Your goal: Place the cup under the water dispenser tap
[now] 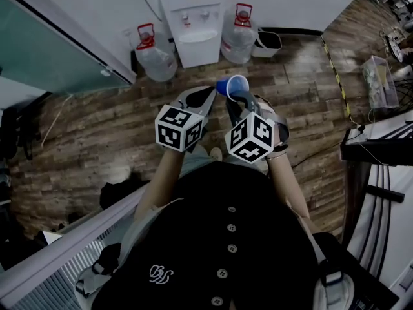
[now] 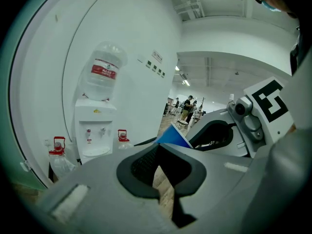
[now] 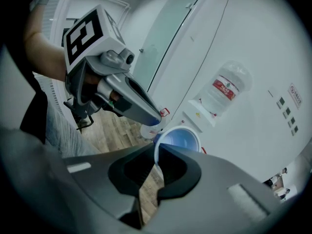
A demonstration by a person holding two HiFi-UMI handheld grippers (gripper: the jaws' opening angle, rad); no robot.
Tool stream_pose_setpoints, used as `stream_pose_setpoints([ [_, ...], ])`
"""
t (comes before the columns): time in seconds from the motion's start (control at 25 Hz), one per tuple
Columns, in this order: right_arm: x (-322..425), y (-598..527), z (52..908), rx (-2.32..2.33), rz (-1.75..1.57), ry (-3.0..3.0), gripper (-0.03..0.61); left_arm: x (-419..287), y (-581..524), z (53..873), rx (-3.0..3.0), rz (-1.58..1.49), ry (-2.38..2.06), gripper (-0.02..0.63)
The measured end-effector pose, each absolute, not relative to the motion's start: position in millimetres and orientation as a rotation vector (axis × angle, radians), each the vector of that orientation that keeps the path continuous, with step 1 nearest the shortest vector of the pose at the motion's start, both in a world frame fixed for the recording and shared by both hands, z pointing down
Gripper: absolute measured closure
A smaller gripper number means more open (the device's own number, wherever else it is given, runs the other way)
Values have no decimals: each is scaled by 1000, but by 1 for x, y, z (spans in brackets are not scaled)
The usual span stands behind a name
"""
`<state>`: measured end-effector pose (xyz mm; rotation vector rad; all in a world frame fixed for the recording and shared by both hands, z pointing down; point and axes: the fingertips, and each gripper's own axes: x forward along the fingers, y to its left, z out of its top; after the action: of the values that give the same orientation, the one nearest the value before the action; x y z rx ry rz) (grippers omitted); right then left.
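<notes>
A blue paper cup point(image 1: 233, 86) hangs in the air over the wood floor, mouth tilted toward the wall. My right gripper point(image 1: 240, 97) is shut on the cup's rim; in the right gripper view the cup point(image 3: 179, 138) has its white rim pinched between the pads. My left gripper point(image 1: 208, 95) is beside it on the left, shut and empty, its tips meeting point(image 2: 160, 149). The white water dispenser point(image 1: 192, 24) stands against the wall ahead, well beyond both grippers, with a large bottle point(image 2: 103, 72) on top. Its taps point(image 2: 95, 130) sit over a recessed tray.
Two big water bottles point(image 1: 153, 55) point(image 1: 237, 37) stand on the floor on either side of the dispenser. A white bin point(image 1: 266, 42) sits to its right. A glass partition point(image 1: 51, 50) runs along the left, and desks with equipment point(image 1: 381, 76) stand at the right.
</notes>
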<state>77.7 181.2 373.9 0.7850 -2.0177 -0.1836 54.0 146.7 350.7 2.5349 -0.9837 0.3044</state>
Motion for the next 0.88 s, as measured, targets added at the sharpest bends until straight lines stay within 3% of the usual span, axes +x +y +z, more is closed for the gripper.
stream_pose_setpoints([
  [0.48,80,159,393,778,-123,-2008,554,59,120,369,2511,343,-943,609],
  [0.88,64,66,395,775,-133,-1993,554,40,29,375,2502,350,-941,609],
])
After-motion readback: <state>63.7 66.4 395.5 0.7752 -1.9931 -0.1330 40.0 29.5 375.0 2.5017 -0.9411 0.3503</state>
